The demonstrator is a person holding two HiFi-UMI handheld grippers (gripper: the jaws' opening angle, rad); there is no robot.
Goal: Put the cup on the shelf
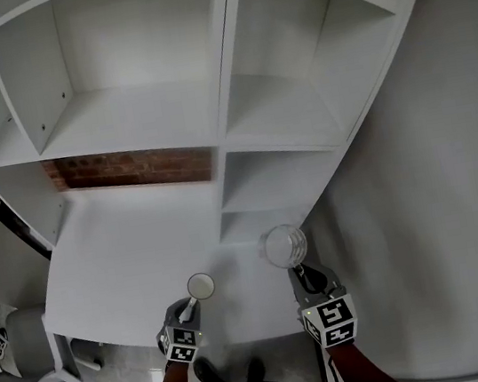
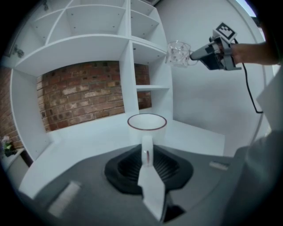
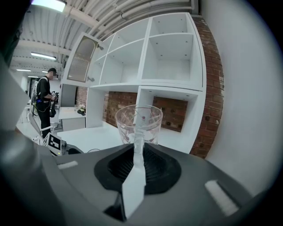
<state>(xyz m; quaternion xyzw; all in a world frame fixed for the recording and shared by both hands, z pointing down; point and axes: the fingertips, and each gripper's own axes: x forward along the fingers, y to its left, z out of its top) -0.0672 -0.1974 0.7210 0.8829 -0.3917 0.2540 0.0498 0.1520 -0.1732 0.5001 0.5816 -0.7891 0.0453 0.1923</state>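
Observation:
A white cup [image 2: 147, 125] with a dark rim stands upright on the white desk top [image 1: 122, 249]. My left gripper [image 2: 147, 153] is shut on its handle. In the head view the same white cup [image 1: 201, 286] sits near the desk's front edge, just ahead of my left gripper [image 1: 189, 308]. My right gripper [image 3: 138, 145] is shut on the handle of a clear patterned glass cup [image 3: 139, 122] and holds it upright in the air. From above, the glass cup [image 1: 285, 246] hovers before the low right shelf compartment [image 1: 265, 186]. The left gripper view shows the glass cup [image 2: 178, 53] raised at shelf height.
The white shelf unit [image 1: 229, 70] has several open compartments around a brick-backed desk niche [image 1: 132, 168]. A grey wall [image 1: 456, 196] runs close on the right. An office chair [image 1: 18, 355] stands at lower left. A person [image 3: 44, 100] stands far off in the room.

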